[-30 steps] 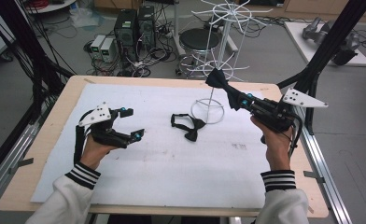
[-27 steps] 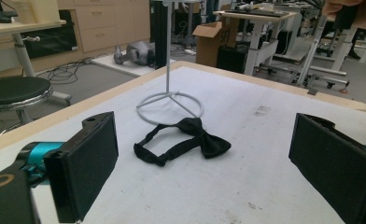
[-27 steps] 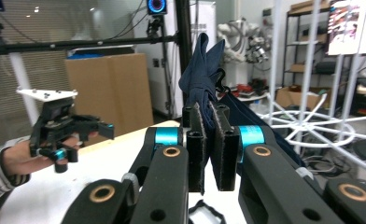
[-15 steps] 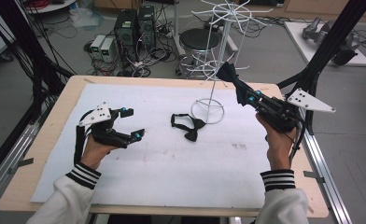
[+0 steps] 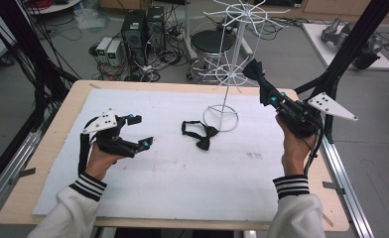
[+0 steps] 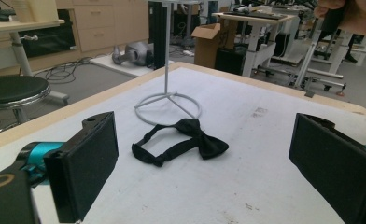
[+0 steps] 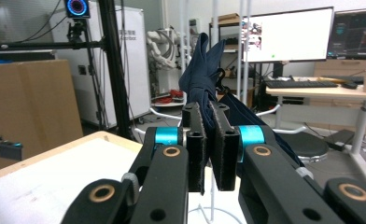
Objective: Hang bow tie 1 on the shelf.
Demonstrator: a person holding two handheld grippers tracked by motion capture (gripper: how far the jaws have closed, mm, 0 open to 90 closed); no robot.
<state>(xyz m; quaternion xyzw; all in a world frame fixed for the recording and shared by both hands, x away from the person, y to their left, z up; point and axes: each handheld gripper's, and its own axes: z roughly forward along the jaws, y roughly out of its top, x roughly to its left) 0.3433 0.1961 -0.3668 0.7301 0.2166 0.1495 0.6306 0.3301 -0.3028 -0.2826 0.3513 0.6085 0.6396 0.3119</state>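
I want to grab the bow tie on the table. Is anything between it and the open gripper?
No. In the left gripper view, bare white table lies between the left gripper and the bow tie.

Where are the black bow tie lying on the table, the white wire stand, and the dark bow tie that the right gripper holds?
black bow tie (image 6: 204, 144), left gripper view, on its knot.
white wire stand (image 5: 221, 118), high view, on its ring base.
dark blue bow tie (image 7: 204, 70), right gripper view, on the folded cloth above the jaws.

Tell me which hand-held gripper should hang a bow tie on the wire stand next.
Right. The right hand-held gripper is raised beside the wire stand, shut on a dark bow tie. The left hand-held gripper rests open, low on the table.
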